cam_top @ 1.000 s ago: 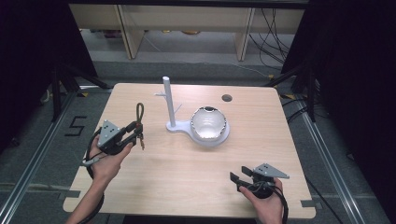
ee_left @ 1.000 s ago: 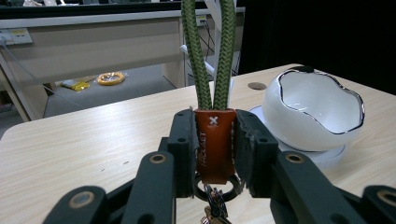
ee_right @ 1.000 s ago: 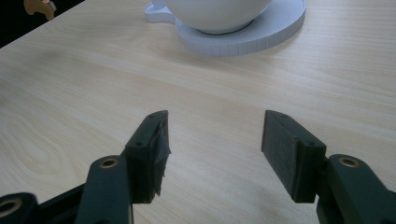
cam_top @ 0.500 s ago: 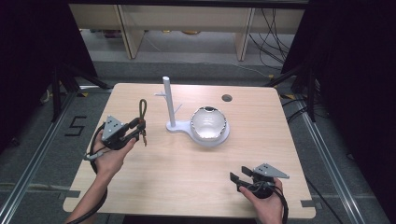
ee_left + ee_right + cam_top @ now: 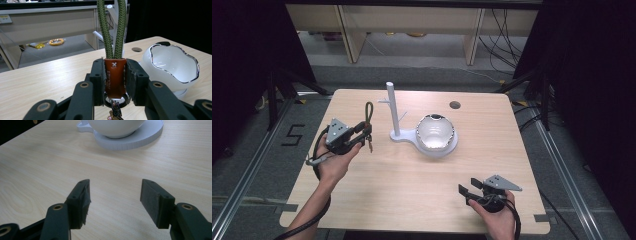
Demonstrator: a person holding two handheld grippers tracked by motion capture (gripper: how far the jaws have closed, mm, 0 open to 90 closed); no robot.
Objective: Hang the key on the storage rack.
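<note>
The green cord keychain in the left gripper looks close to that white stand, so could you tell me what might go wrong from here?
1. The left gripper clamps only the brown leather tab of the keychain; the tab could slip out.
2. The ring and keys dangling below could swing into the white hook stand and nudge it.
3. The white bowl on the stand's base might get knocked, being right beside the post.

We see a key strap (image 5: pixel 113 45): a doubled olive-green braided cord rising upright from a brown leather tab stamped with a small x, a metal ring hanging beneath. It sits raised above the table, left of the white stand (image 5: pixel 393 112) and its white bowl (image 5: pixel 436 132).
</note>
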